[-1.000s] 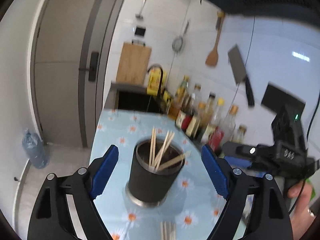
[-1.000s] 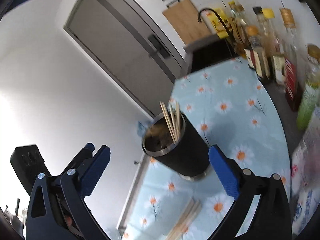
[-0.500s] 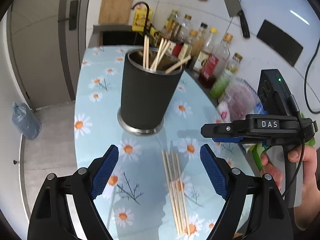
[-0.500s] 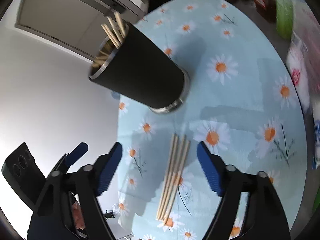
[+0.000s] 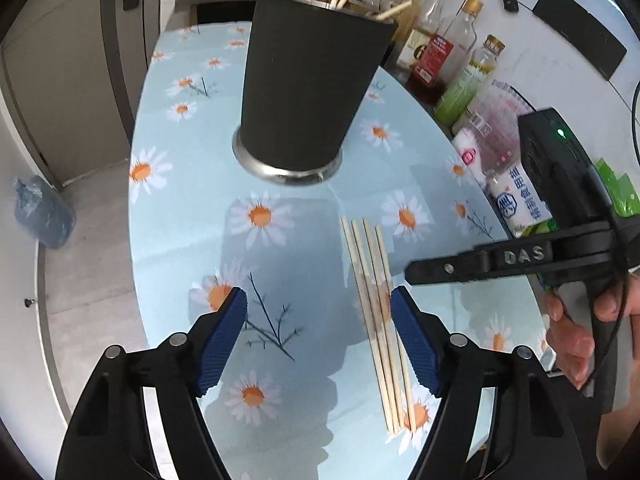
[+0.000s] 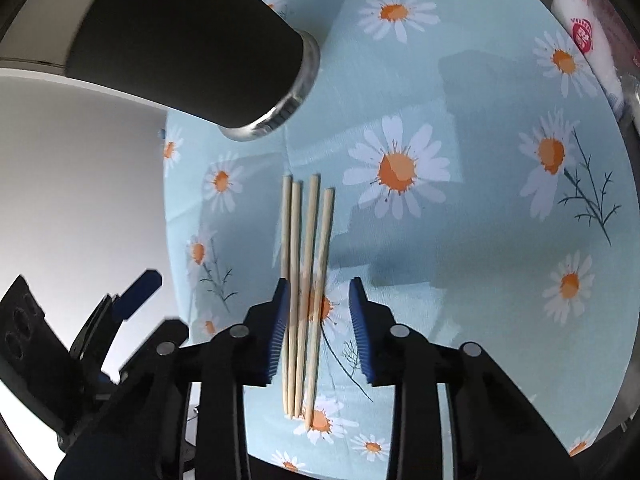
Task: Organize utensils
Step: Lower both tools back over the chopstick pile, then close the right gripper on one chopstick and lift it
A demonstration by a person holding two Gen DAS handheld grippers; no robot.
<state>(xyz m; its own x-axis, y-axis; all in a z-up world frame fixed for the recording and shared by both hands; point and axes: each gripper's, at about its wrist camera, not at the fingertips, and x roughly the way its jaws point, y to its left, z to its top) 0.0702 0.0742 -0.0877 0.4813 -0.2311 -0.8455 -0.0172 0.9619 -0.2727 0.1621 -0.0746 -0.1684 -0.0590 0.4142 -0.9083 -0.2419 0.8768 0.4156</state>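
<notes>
Several wooden chopsticks point(image 6: 306, 260) lie side by side on the daisy-print tablecloth point(image 6: 480, 200). My right gripper point(image 6: 319, 296) points down over them. Its jaws are closing with the chopsticks between them, and the right pad still stands clear of the sticks. A black cup point(image 5: 304, 92) with a metal base holds more chopsticks beyond them; it also shows at the top left as the cup point(image 6: 192, 40). My left gripper point(image 5: 316, 304) hovers over the cloth, its jaws closing a little on nothing. The loose chopsticks point(image 5: 376, 312) run just under its right finger. The right gripper point(image 5: 440, 270) reaches in from the right.
Bottles of sauce and oil point(image 5: 436, 56) and plastic packets point(image 5: 508, 184) line the table's right side. A person's hand point(image 5: 576, 320) holds the right tool. The table's left edge drops to the floor, where a blue bag point(image 5: 40, 212) sits by a door.
Both grippers have dropped and tipped down toward the table. The right jaws have narrowed around the loose chopsticks. The left jaws have narrowed slightly.
</notes>
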